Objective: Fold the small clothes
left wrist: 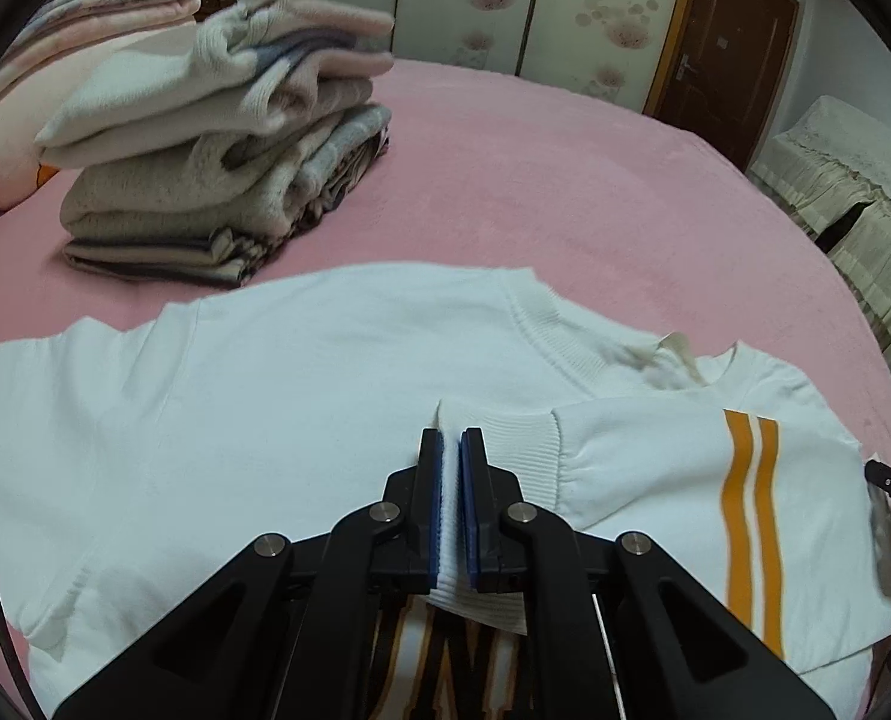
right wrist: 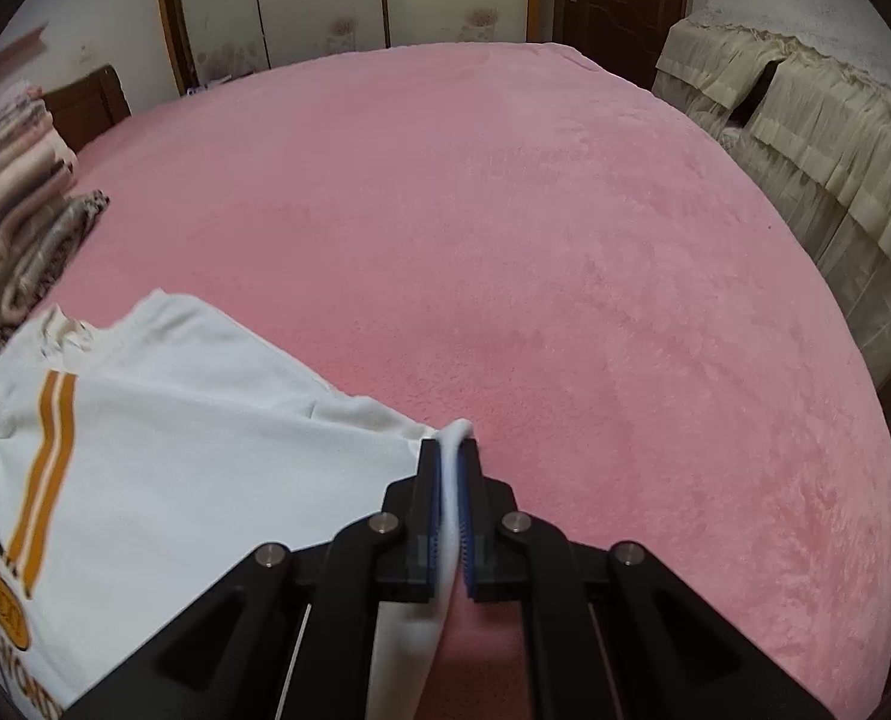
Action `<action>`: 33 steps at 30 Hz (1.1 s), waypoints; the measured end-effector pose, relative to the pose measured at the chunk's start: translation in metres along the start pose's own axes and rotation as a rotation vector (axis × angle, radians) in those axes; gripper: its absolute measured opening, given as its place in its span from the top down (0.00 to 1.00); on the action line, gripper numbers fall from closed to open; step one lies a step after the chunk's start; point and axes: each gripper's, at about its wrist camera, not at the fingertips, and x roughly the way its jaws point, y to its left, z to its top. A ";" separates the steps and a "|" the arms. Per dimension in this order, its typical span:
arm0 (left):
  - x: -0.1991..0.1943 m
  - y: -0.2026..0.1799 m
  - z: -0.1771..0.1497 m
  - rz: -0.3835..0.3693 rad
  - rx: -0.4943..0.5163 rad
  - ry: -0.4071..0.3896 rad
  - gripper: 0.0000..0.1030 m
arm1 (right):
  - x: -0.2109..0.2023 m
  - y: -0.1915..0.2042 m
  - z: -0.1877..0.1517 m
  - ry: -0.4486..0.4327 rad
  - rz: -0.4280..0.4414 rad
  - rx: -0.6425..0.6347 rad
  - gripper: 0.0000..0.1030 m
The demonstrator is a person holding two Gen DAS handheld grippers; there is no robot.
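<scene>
A white sweatshirt [left wrist: 301, 384] with orange stripes lies spread on the pink bed. One sleeve with two orange stripes [left wrist: 751, 498] is folded across its body. My left gripper [left wrist: 452, 441] is shut on the ribbed cuff [left wrist: 505, 438] of that sleeve, over the middle of the shirt. In the right wrist view the same sweatshirt [right wrist: 205, 468] lies at the lower left. My right gripper [right wrist: 450, 450] is shut on a white edge of the shirt [right wrist: 454, 438] at its right side, just above the bedcover.
A stack of folded clothes [left wrist: 229, 138] stands at the back left of the bed, with folded blankets [left wrist: 85, 18] behind it. The pink bedcover [right wrist: 535, 240] stretches wide to the right. A cream-covered piece of furniture [right wrist: 805, 120] and a brown door [left wrist: 721, 42] are beyond the bed.
</scene>
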 end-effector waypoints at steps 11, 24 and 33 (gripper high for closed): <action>0.007 0.006 -0.003 -0.011 -0.033 0.040 0.91 | -0.088 -0.026 -0.035 -0.022 0.094 0.085 0.85; 0.014 0.002 -0.001 0.003 -0.042 0.059 0.90 | -0.108 -0.004 -0.131 0.081 0.126 0.005 0.85; 0.016 0.002 -0.001 0.007 -0.048 0.059 0.89 | -0.085 0.017 -0.124 0.033 0.105 0.036 0.77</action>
